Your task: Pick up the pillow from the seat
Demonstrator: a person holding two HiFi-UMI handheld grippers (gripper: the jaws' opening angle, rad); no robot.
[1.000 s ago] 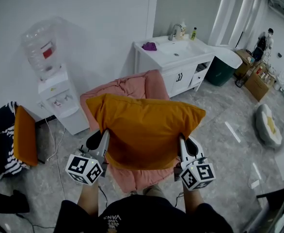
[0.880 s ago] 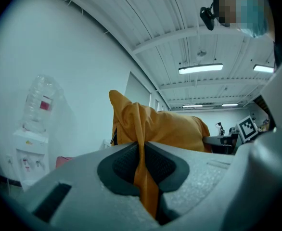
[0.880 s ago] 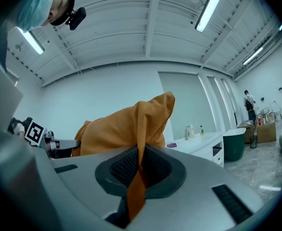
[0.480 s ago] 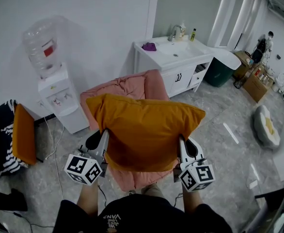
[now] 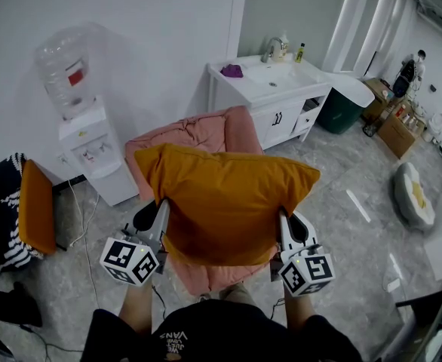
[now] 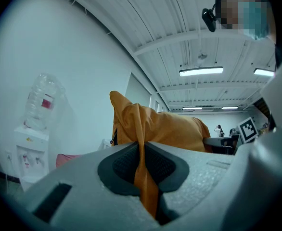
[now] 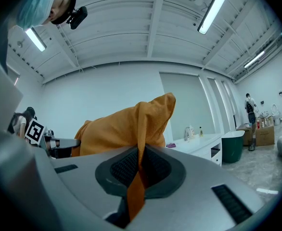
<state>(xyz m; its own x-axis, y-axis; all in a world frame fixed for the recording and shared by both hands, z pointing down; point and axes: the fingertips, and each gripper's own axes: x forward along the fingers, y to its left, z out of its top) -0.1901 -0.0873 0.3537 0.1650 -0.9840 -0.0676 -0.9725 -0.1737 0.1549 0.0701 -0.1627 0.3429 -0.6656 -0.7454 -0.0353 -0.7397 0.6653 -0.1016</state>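
1. Of the two grippers, the left gripper (image 6: 142,167) has its fingers almost together. The dark pads (image 6: 121,165) pinch a thin fold of the single orange pillow (image 6: 167,129), and the fabric runs down through the slit between them.
2. The right gripper (image 7: 139,170) is closed just as narrowly. Its pads (image 7: 119,170) clamp another fold of the same pillow (image 7: 121,124), which bulges up beyond the jaws.
3. From the head view, the left gripper (image 5: 161,208) holds the pillow (image 5: 228,202) at its near left edge and the right gripper (image 5: 283,219) holds its near right edge. There are two marker cubes, one on each gripper (image 5: 130,261) (image 5: 308,274).
4. The pillow hangs spread between the grippers over the one pink seat (image 5: 206,134). The seat shows past the pillow's far edge and below its near edge. Whether the pillow touches the seat cannot be told.
5. One water dispenser (image 5: 93,153) with one bottle (image 5: 62,70) on top stands by the wall, left of the seat.
6. One white counter (image 5: 289,89) stands beyond the seat. It has one faucet (image 5: 270,49) and two bottles (image 5: 283,45) (image 5: 302,52) at its back edge, and one purple cloth (image 5: 232,72) near its back left corner.
7. One green bin (image 5: 344,110) stands just beside the counter's right end.
8. A second orange cushion (image 5: 38,210) leans on striped fabric (image 5: 2,194) at the far left.
9. One round floor cushion (image 5: 419,194) lies well apart to the right.
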